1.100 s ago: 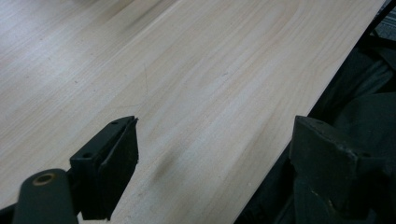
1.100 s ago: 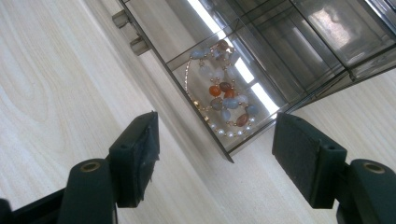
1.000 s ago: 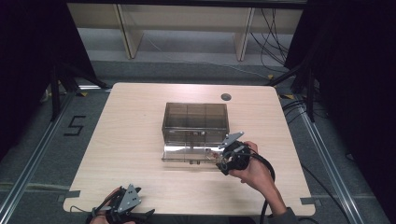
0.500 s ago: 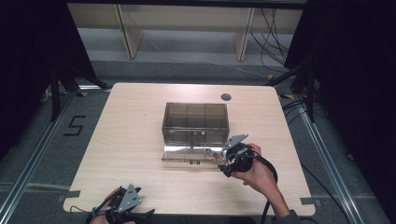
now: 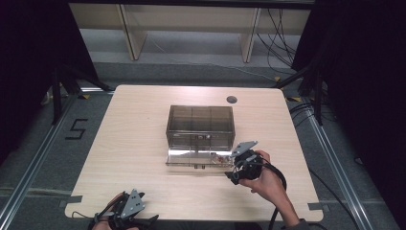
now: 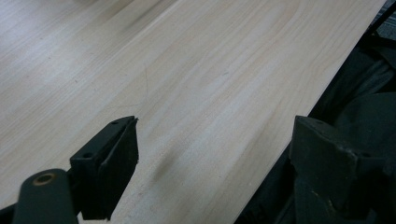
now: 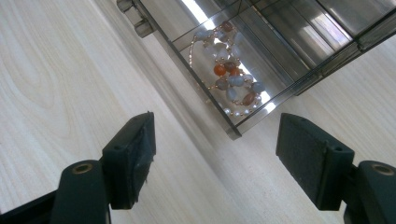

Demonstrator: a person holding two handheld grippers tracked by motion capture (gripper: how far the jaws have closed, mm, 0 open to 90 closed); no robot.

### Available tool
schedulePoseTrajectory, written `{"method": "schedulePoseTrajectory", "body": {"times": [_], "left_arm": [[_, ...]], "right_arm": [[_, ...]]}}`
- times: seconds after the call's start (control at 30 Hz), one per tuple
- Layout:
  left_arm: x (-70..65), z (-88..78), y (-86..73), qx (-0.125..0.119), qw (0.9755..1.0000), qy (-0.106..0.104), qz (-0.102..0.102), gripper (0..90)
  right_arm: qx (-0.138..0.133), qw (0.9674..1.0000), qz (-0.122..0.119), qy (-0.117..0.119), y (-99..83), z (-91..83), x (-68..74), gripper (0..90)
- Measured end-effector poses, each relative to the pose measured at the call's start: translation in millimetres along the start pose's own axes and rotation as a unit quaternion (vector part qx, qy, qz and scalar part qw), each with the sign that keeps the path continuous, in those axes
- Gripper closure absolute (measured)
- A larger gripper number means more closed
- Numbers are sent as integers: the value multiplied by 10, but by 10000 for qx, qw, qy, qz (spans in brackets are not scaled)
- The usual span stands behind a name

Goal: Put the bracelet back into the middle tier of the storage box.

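While both tongs (image 7: pixel 215 158) gape empty, beads (image 7: pixel 229 74) lie in the pulled-out drawer (image 5: pixel 191 158).

This looks like a lab or recording studio set up for capturing table work. A pale wooden desk (image 5: pixel 143 143) stands alone on grey carpet, hemmed in by black curtains (image 5: pixel 33 72) on both sides. Metal floor rails (image 5: pixel 28 177) run past its left and right edges, a taped "5" (image 5: pixel 76 129) marks the floor by its left edge, and loose cables (image 5: pixel 277 38) trail beyond its far edge.
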State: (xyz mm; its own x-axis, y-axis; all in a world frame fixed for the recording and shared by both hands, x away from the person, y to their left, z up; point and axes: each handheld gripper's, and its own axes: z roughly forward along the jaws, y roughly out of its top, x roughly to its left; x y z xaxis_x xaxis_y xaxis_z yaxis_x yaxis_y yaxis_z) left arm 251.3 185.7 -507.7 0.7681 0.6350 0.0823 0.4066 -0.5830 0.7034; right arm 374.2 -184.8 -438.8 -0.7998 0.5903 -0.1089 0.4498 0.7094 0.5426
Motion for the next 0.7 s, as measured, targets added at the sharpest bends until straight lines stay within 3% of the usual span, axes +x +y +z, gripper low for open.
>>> {"method": "schedulePoseTrajectory", "body": {"times": [0.1, 0.27, 0.43, 0.7], "left_arm": [[3, -2, -1, 22, 9999, 100, 48, 156], [2, 3, -2, 17, 10000, 27, 30, 156], [1, 3, -2, 16, 10000, 29, 30, 156], [1, 4, -2, 18, 10000, 28, 33, 156]], "right_arm": [[56, 9999, 106, -50, -25, -19, 23, 296], [2, 10000, 93, 3, -64, 2, 26, 294], [19, 9999, 58, -136, -100, -3, 31, 293], [-170, 9998, 143, -24, -158, 2, 48, 280]]}}
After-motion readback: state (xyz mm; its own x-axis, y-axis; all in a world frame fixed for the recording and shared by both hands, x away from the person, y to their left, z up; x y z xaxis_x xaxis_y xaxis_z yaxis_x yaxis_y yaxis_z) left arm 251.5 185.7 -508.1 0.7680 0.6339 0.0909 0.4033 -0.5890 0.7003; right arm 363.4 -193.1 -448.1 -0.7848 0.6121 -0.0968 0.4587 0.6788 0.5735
